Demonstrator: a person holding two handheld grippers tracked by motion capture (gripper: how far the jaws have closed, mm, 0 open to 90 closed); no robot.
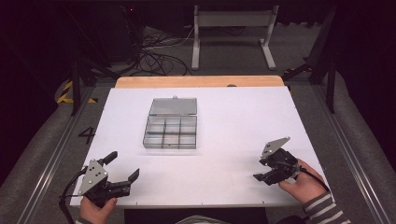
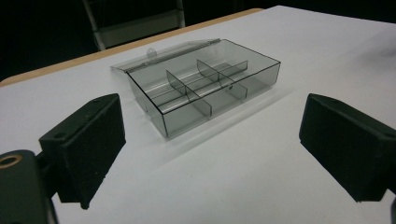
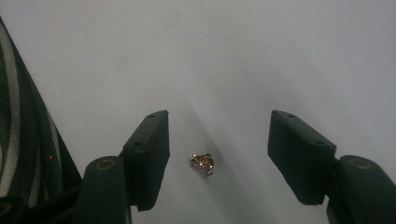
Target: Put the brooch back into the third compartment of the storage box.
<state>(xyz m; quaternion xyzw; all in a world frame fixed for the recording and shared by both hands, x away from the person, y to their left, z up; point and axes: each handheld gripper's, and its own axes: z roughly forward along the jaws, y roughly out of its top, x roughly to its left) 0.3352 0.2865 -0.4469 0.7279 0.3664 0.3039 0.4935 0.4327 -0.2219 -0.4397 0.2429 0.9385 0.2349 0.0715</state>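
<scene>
A smoky clear plastic compartment box (image 1: 171, 126) lies in the middle of the white table with its lid folded back and its compartments looking bare. In the left gripper view the box (image 2: 205, 88) sits ahead of the jaws. My left gripper (image 1: 125, 164) rests near the front left edge, open, with nothing between its pads (image 2: 88, 140). My right gripper (image 1: 258, 169) is at the front right, pointing down at the table. In its own view a tiny gold-coloured piece (image 3: 202, 164) lies on the table between the jaws of the right gripper (image 3: 219, 149), which stand apart and do not touch it.
The white table top (image 1: 224, 116) has a wooden strip (image 1: 201, 81) along its far edge. Beyond it stand a metal frame (image 1: 233, 28) and loose floor cables (image 1: 154, 58). A striped sleeve (image 1: 322, 207) comes in at the bottom right.
</scene>
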